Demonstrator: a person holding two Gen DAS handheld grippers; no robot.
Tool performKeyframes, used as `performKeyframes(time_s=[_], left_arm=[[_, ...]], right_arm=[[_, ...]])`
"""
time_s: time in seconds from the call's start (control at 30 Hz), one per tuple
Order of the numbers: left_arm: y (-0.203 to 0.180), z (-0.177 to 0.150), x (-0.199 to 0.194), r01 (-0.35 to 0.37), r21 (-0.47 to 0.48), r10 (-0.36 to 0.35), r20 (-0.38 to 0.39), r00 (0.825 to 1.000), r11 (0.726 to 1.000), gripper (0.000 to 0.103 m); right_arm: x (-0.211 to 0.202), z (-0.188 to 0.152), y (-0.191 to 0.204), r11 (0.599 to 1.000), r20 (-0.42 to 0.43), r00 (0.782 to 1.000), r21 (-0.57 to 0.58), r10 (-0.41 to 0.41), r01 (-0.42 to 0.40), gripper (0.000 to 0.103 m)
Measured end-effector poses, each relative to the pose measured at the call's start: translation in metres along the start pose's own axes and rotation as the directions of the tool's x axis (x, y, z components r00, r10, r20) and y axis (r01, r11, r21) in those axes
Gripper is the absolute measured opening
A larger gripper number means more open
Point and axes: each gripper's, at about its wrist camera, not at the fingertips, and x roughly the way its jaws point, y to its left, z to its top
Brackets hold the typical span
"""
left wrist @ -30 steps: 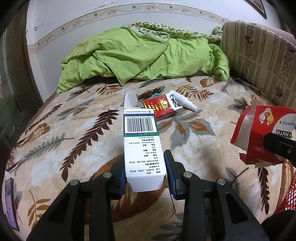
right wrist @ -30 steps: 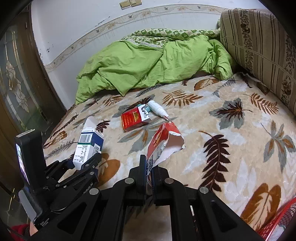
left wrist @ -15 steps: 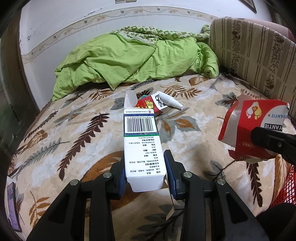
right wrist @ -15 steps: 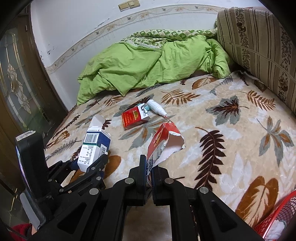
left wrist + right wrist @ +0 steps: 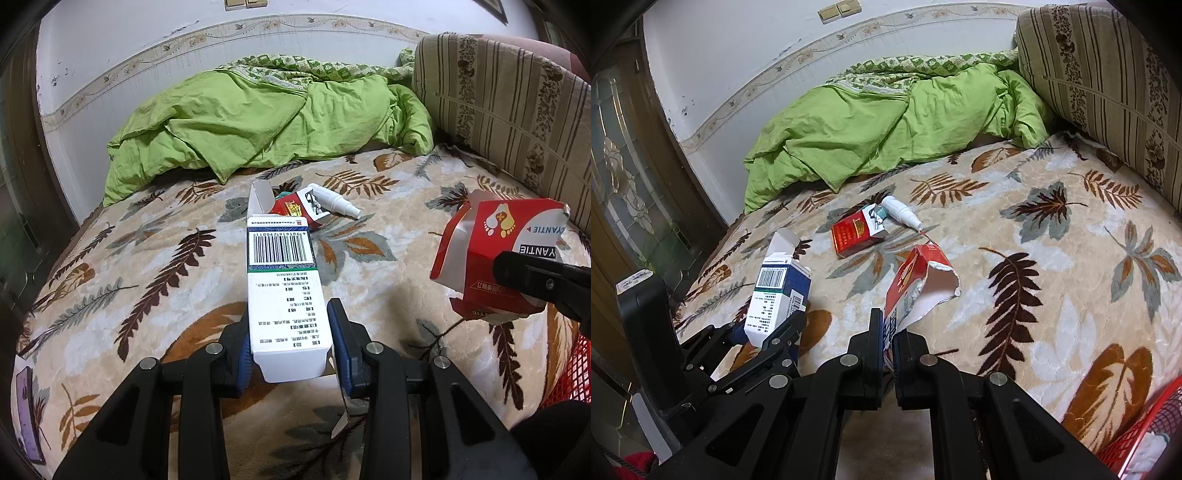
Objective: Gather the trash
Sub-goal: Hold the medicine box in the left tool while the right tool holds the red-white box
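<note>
Both pieces of trash lifted clear of the bed (image 5: 1052, 280). Left gripper (image 5: 291, 343) with jaws partly open, clamped on the near end of the white and blue carton (image 5: 282, 291); right gripper (image 5: 888, 332) with jaws nearly together, pinching the flattened wall of the torn red box (image 5: 916, 284).

Best kept firm and level while swinging right and near toward the red basket (image 5: 1145, 428), releasing only once over its rim. Probably easy to crush.

Basket: something white inside, barely visible. Carton: top flap open, contents hidden. Cigarette pack (image 5: 857, 230) and white spray bottle (image 5: 899, 212) lying far on the bed, uncollected.
</note>
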Motion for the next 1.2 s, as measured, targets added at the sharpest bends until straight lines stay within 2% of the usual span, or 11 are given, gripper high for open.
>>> performKeyframes(time_s=[1.2], left_arm=[[-0.0025, 0.0022, -0.0031, 0.01, -0.001, -0.01, 0.003, 1.0, 1.0, 0.035]], right_arm=[[0.0056, -0.001, 0.002, 1.0, -0.024, 1.0, -0.004, -0.005, 0.005, 0.005]])
